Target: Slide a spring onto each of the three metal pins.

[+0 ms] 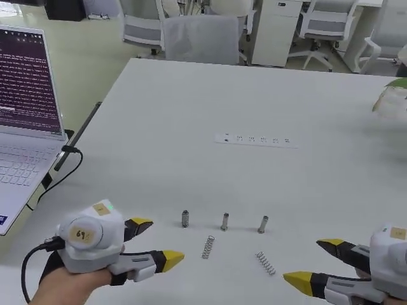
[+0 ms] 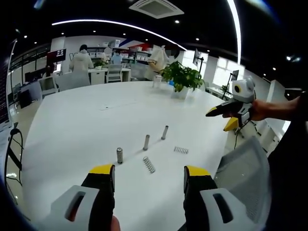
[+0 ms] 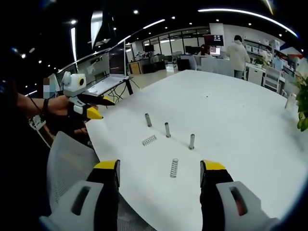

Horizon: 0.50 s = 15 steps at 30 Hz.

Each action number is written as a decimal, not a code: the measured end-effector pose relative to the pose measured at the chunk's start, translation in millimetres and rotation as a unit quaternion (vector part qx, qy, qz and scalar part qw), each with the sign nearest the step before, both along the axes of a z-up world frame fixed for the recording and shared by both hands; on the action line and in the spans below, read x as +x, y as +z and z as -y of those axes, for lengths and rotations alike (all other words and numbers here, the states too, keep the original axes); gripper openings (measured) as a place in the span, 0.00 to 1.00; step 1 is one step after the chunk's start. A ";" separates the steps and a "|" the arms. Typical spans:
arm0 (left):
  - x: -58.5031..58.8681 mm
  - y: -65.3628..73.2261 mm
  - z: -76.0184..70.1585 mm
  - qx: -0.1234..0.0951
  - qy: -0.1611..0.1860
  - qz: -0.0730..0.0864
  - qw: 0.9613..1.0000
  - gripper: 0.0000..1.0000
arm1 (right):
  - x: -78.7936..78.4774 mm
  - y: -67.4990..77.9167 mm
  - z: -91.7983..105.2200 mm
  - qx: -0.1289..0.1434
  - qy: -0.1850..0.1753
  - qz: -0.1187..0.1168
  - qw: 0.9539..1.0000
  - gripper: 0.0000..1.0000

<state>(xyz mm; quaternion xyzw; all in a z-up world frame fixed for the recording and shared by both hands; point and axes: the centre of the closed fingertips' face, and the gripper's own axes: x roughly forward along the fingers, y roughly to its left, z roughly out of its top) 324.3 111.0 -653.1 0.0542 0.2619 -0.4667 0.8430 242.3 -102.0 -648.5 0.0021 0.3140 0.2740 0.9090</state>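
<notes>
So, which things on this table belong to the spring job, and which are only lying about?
For the job: left pin, already wearing a spring; middle pin, bare; right pin, bare; loose spring; second loose spring; left gripper and right gripper, jaws open.
Lying about: laptop; socket strip; potted plant.

White table (image 1: 159,114) carried pins, springs, an open laptop (image 1: 25,127).
The middle pin (image 1: 224,221) stood between a spring-sleeved pin (image 1: 185,218) and a bare pin (image 1: 262,223); before it lay a loose spring (image 1: 208,247), a second spring (image 1: 265,263) further right, the laptop far left.
</notes>
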 end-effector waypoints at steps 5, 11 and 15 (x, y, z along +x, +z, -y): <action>3.7 -6.2 9.0 -0.006 0.004 -0.008 1.000 0.51 | -6.6 -5.0 -3.9 -0.007 0.005 -0.011 1.000 0.67; 3.4 -14.8 23.2 0.002 -0.014 -0.011 1.000 0.50 | -9.1 -7.0 -3.9 -0.004 -0.001 -0.014 1.000 0.65; 5.2 -20.6 29.8 0.013 -0.027 -0.009 0.999 0.49 | -10.6 -6.9 -5.1 -0.003 -0.003 -0.014 1.000 0.66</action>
